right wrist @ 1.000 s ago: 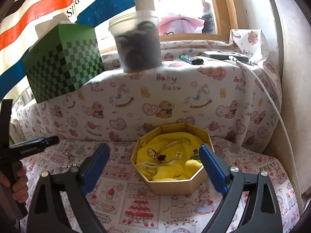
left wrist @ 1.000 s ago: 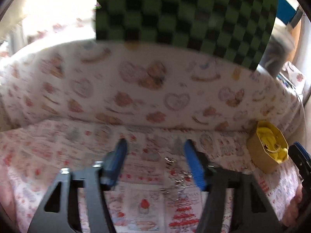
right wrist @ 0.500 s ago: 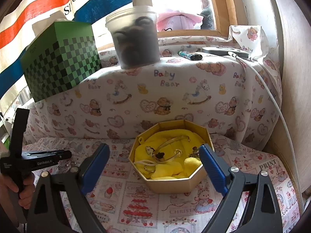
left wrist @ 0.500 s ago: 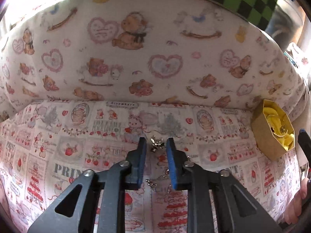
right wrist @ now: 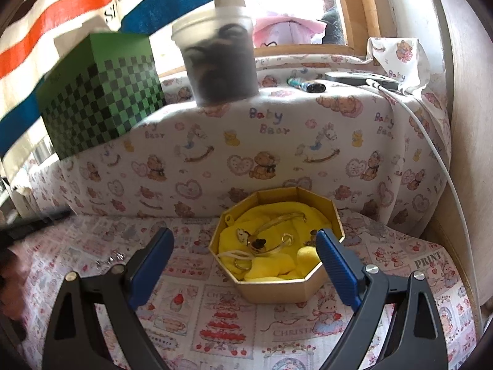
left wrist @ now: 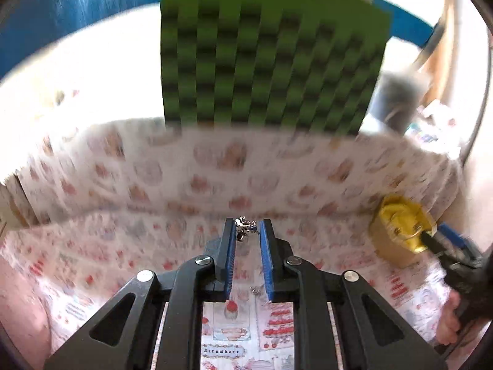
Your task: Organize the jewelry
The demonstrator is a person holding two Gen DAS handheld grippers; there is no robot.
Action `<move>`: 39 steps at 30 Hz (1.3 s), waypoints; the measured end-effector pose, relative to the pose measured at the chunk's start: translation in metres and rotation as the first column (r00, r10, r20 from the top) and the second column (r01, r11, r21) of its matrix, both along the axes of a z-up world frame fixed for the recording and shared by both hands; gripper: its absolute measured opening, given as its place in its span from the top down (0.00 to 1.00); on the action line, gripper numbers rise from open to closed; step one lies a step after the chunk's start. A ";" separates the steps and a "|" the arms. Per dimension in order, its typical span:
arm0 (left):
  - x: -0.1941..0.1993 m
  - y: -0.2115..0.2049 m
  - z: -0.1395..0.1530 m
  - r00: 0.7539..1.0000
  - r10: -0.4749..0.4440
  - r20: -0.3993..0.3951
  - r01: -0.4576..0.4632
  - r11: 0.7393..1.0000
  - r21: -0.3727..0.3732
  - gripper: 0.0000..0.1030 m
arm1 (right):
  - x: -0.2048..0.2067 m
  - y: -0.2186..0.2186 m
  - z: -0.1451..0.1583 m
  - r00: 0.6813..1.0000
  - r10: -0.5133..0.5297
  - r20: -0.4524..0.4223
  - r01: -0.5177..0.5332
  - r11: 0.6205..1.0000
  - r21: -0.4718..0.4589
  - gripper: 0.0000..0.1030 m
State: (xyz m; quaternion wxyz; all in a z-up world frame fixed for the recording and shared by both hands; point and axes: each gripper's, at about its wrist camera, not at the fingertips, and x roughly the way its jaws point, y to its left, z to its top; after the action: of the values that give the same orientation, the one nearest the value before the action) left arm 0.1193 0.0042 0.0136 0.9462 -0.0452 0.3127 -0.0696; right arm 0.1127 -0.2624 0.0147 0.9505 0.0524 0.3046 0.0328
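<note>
Printed cloth [right wrist: 222,317], one octagonal box [right wrist: 277,289]

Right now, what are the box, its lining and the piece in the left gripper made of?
Box: likely card or thin board, matte gold, with crisp folded corners.
Lining: soft yellow cloth, plush and rumpled.
Piece pinched in the left gripper: seemingly silvery metal, with bright glints; too small to tell more.

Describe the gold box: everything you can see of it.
The gold box is eight-sided, open-topped and looks like card with a shiny gold finish. It stands upright on the printed cloth, close to the cloth-covered ledge behind it. A crumpled yellow cloth lines the inside, and several pieces of jewelry lie on that, among them curved gold bangles and small rings. The right claw, jaws wide, hangs in front of the box without touching it.
</note>
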 end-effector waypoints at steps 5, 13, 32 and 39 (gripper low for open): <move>-0.012 0.008 0.023 0.998 0.010 0.065 -0.009 1.000 -0.027 0.86 | -0.010 0.021 0.011 0.997 0.077 0.009 -0.076 0.996 -0.037 0.10; -0.006 0.013 0.016 0.997 0.063 0.040 -0.061 0.997 -0.043 0.86 | -0.015 0.057 0.014 0.999 0.043 0.026 -0.040 0.994 -0.098 0.10; 0.016 0.055 -0.012 0.982 0.181 -0.051 -0.184 0.981 -0.064 0.86 | 0.066 0.186 -0.045 0.852 0.271 -0.448 -0.331 0.942 -0.059 0.31; 0.017 0.063 -0.013 0.978 0.200 -0.064 -0.205 0.974 -0.100 0.86 | 0.070 0.209 -0.056 0.854 0.280 -0.439 -0.363 0.924 -0.118 0.36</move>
State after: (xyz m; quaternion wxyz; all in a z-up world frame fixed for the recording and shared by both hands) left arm 0.1362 0.0674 0.0007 0.9360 -0.1287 0.3275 0.0121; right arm 0.1828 -0.0539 -0.0409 0.8454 -0.0881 0.5052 0.1497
